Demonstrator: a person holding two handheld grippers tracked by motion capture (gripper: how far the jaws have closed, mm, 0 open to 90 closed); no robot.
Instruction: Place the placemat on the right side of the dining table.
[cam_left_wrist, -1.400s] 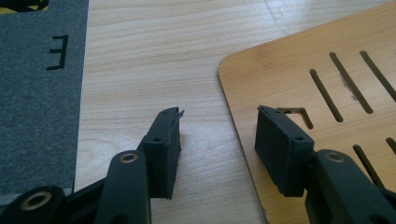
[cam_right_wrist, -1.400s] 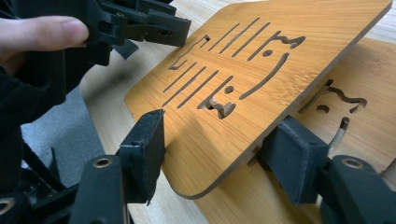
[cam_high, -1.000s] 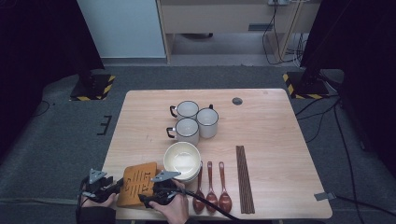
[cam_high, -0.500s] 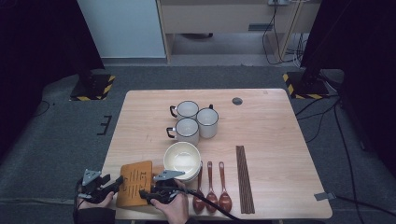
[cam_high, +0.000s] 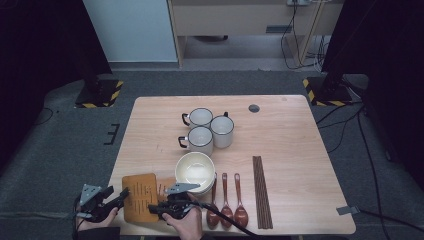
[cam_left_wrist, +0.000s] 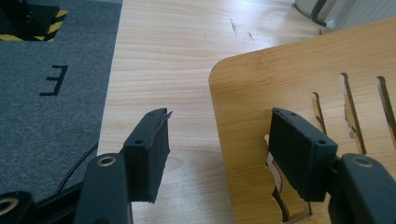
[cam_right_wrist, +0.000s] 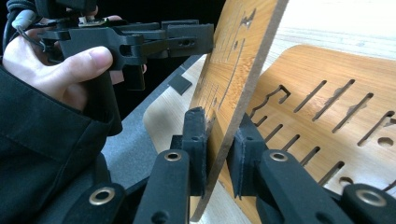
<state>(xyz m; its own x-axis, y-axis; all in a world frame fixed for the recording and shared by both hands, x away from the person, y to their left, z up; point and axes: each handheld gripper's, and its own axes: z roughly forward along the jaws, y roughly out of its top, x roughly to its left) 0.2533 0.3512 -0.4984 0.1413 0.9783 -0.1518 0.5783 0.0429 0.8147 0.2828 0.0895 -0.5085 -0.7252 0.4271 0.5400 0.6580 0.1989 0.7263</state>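
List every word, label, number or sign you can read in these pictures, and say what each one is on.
"E": a black mark shaped like that letter on the grey floor mat left of the table; it may be only tape.
Black and yellow hazard stripes, no wording, on the stand base.
Nothing readable on the wooden boards, mugs, bowl or spoons.
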